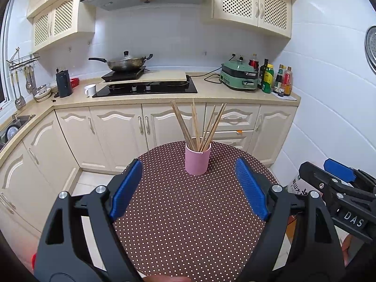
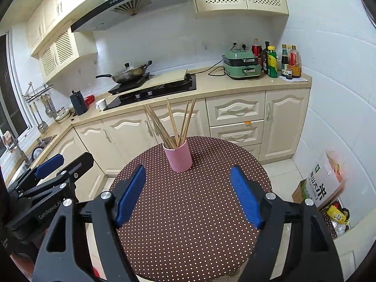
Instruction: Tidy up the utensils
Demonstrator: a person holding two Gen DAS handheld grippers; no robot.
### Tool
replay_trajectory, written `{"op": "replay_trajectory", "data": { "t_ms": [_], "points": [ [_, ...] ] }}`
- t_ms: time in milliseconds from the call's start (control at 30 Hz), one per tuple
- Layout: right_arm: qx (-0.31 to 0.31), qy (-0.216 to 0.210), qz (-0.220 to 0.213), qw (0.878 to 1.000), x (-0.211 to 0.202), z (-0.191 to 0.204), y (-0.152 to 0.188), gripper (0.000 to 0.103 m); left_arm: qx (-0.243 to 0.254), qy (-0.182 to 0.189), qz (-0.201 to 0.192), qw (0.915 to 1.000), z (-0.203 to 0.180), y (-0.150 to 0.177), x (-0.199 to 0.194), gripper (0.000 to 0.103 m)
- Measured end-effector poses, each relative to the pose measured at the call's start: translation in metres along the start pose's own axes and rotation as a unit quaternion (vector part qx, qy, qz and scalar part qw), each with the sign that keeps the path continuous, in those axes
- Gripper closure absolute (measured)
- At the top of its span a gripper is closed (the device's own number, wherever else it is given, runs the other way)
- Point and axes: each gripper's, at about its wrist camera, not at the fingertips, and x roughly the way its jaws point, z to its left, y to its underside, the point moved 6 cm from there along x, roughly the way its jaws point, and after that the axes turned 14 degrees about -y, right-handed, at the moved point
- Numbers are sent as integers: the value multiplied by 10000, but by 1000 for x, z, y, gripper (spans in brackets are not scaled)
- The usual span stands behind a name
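- Chopsticks (image 1: 198,127) are stood upright, fanned, in a pink cup (image 1: 197,161).
- The cup is set near the far edge of a dotted table (image 1: 188,211).
- Left gripper (image 1: 189,188) and right gripper (image 2: 188,195) are held apart above the table, nothing gripped.

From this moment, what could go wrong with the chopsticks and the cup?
The chopsticks lean outward in a fan, so a bump from either open gripper might tip the pink cup. The cup stands near the far edge of the dotted round table, so a push might slide it off.
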Motion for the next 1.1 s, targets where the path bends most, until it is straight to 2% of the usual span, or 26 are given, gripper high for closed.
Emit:
{"op": "replay_trajectory", "data": {
  "t_ms": [500, 800, 1100],
  "points": [
    [-18, 13, -14, 10000, -3, -1, 0, 30, 22, -28, -16, 10000, -2, -1, 1, 22],
    [-4, 69, -34, 10000, -4, -2, 0, 22, 51, -16, -15, 10000, -4, 1, 0, 22],
    [-25, 64, -8, 10000, -4, -1, 1, 20, 26, -13, 74, 10000, -5, 3, 3, 22]
  ]
}}
